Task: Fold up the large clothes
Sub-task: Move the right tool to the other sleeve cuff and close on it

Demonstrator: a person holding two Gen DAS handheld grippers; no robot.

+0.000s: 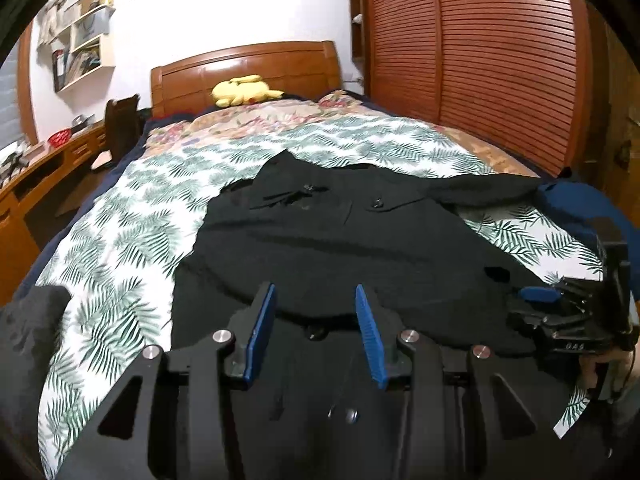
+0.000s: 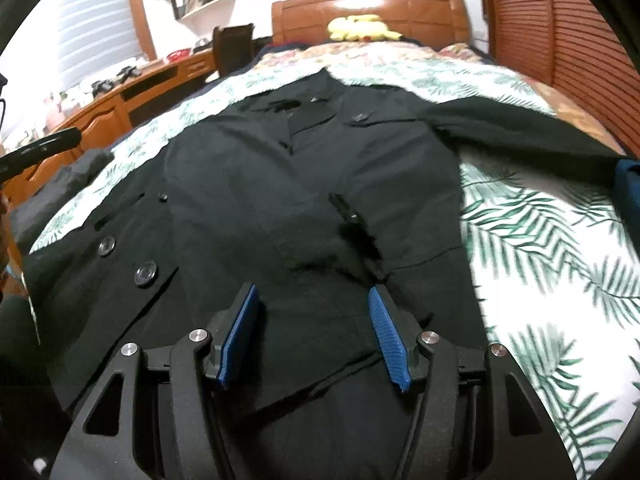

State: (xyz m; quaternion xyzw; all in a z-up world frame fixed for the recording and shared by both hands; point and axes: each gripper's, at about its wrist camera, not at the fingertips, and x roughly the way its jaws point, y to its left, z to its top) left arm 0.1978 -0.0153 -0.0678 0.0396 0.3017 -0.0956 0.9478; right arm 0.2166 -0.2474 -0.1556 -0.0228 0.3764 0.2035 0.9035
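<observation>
A large black coat (image 1: 340, 240) lies spread flat on the bed, collar toward the headboard. In the right wrist view the coat (image 2: 256, 184) shows round buttons (image 2: 146, 272) on its left panel. One sleeve (image 2: 520, 132) stretches out to the right and the other lies folded down over the body. My left gripper (image 1: 315, 292) hovers open over the near hem, nothing pressed between its blue pads (image 1: 260, 336). My right gripper (image 2: 313, 290) is open above the lower front of the coat; it also shows low over the coat's right edge as the right gripper (image 1: 528, 300).
The bed (image 1: 120, 240) has a palm-leaf sheet. A yellow plush toy (image 1: 244, 90) lies by the wooden headboard (image 1: 248, 64). Louvred wardrobe doors (image 1: 480, 60) line the right side; a desk (image 1: 40, 168) and chair (image 1: 120, 124) stand left. Dark blue cloth (image 1: 568, 200) and grey cloth (image 1: 28, 320) lie at the bed's edges.
</observation>
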